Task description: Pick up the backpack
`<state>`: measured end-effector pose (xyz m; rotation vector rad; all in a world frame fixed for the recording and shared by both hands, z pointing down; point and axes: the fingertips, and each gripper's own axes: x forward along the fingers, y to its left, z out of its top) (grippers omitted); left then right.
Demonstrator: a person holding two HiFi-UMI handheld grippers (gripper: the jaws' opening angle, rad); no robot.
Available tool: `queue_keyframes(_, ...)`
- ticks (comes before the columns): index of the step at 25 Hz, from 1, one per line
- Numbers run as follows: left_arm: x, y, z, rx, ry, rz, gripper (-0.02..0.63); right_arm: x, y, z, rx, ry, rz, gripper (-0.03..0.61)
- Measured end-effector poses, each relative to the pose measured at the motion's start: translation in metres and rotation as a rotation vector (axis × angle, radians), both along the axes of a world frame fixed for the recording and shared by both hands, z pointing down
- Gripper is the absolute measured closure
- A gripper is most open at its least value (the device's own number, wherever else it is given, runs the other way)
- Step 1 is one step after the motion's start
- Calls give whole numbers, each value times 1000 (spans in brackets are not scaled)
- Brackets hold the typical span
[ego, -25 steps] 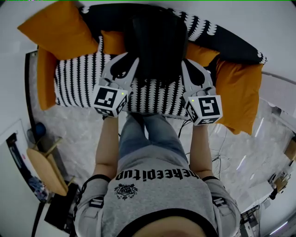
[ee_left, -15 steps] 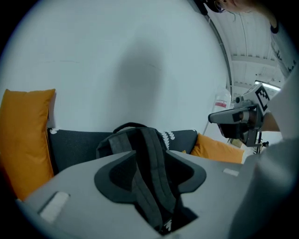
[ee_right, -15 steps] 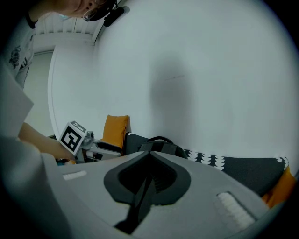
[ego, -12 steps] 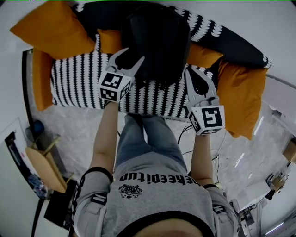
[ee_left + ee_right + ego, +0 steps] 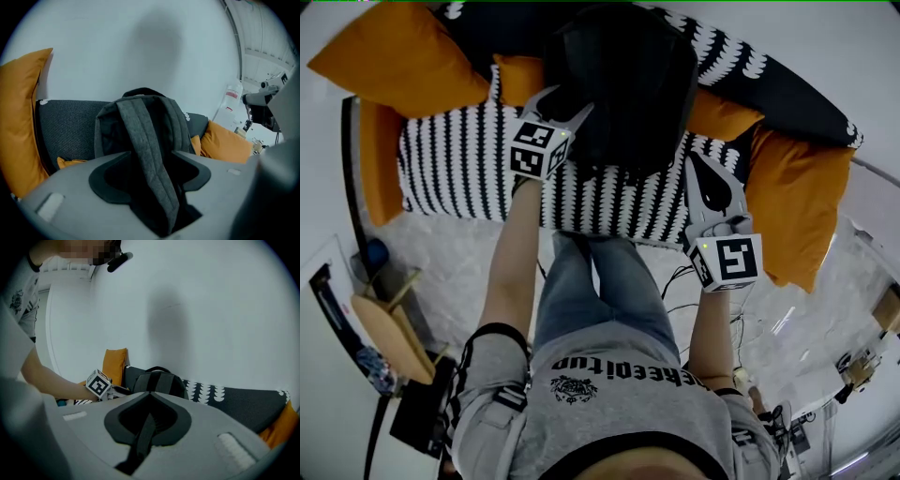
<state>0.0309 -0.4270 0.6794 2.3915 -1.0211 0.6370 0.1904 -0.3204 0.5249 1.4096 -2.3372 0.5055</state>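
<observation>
The black backpack (image 5: 623,84) stood upright in the middle of the sofa (image 5: 459,173), its base on the sofa's black-and-white striped seat and its back against the sofa's dark backrest (image 5: 787,89), which carried rows of white scallops. A small orange cushion (image 5: 520,80) lay on the sofa at one side of it and another (image 5: 722,112) at the other. Larger orange cushions filled the sofa's left end (image 5: 394,56) and right end (image 5: 797,206).

The left gripper (image 5: 569,101) reached over the sofa's seat to the backpack's left side. Its jaws had just been opening and stood wide apart. In the left gripper view a grey shoulder strap (image 5: 150,187) of the backpack (image 5: 108,131) ran down between them, and the pads did not press on it.

The right gripper (image 5: 692,155) hung over the sofa's front edge, to the right of the backpack and a little apart from its body. In the right gripper view its jaw tips met (image 5: 150,393) and a dark strap (image 5: 140,441) was caught in the oval hollow behind them, so this gripper was clenched around that strap. The backpack (image 5: 159,380) showed beyond, against the sofa's backrest.
</observation>
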Motion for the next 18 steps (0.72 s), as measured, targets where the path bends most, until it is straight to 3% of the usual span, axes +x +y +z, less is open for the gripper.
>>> queue_keyframes(10, 19, -15, 40, -62, -10, 39, 344, 9, 3, 18, -32, -3, 21, 577)
queue_keyframes(16, 29, -11, 35, -46, -64, 76, 538, 13, 2, 18, -31, -8, 28, 577)
queue_keyframes(18, 29, -6, 26, -25, -67, 89, 568, 13, 2, 16, -25, -11, 32, 577)
